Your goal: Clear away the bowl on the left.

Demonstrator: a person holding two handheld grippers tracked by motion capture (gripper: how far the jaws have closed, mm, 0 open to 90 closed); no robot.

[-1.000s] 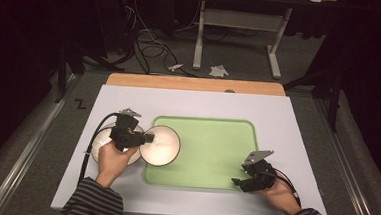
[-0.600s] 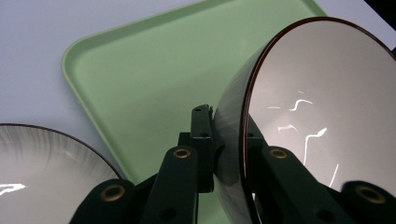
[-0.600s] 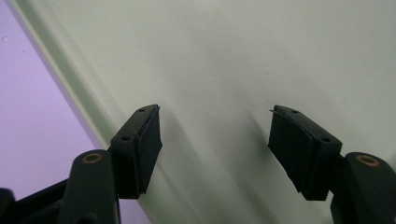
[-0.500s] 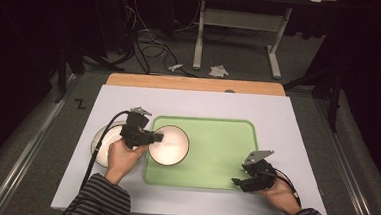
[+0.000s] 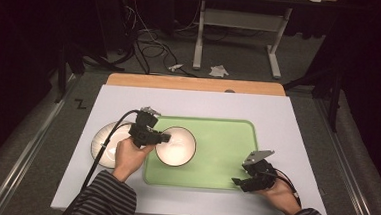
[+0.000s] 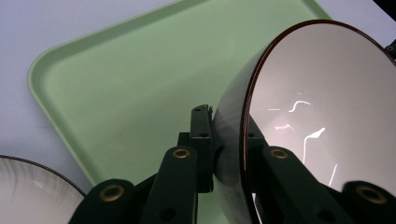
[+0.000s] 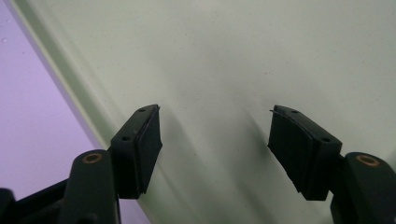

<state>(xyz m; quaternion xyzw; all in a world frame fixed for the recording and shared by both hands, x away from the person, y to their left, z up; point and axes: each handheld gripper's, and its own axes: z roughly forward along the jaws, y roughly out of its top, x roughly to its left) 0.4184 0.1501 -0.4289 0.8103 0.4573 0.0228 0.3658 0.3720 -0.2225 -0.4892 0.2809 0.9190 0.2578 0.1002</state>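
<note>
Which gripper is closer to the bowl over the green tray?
Left. The left gripper has its fingers clamped on the bowl rim. The right gripper sits open at the tray near right corner, apart from it.

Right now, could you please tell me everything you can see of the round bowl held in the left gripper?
The round bowl with a white glossy inside, dark outside and thin dark rim looks like glazed ceramic or lacquer and seems empty. The left gripper pinches its rim, one jaw outside the wall, the other inside. It is tilted in the left gripper view and sits over the left end of the pale green plastic tray; whether it touches the tray is unclear.
</note>
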